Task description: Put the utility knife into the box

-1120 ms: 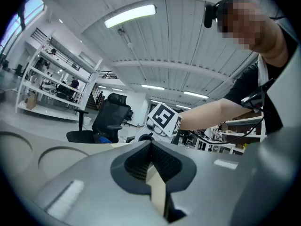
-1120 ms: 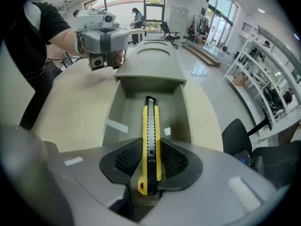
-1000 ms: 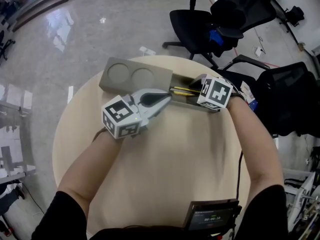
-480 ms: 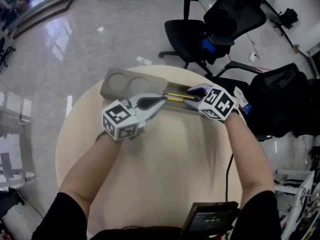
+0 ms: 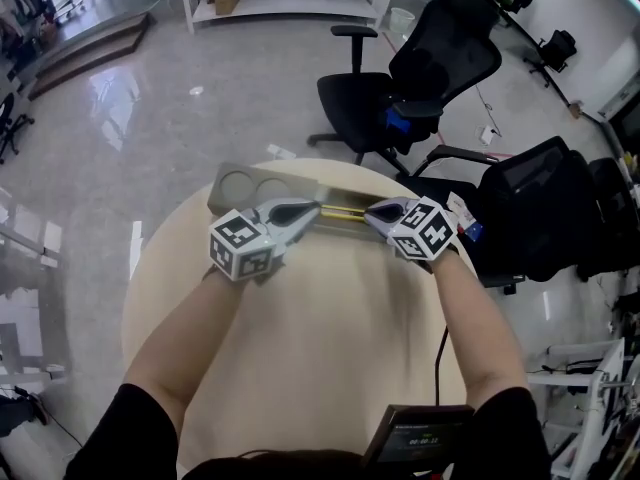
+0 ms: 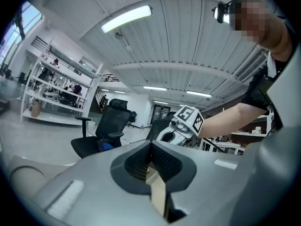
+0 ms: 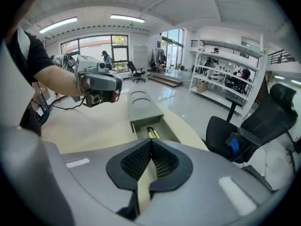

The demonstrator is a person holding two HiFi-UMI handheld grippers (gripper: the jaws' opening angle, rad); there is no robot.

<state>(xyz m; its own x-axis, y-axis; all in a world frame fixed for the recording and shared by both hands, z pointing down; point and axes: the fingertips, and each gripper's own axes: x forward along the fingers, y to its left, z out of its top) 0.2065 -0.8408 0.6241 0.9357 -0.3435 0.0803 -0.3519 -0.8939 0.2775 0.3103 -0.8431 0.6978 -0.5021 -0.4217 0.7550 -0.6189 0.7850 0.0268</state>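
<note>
Fingers of the left gripper [image 5: 312,208] sit pressed together in the head view, holding nothing. Those of the right gripper [image 5: 368,211] have just closed, also on nothing. The two sets of tips face each other, and the utility knife [image 5: 342,211] lies between them in the long open compartment of the grey box [image 5: 240,181]. In the left gripper view the pads meet, with a black office chair [image 6: 106,126] far beyond them. In the right gripper view the pads touch, and the knife lies just beyond the tips, inside the box
</note>
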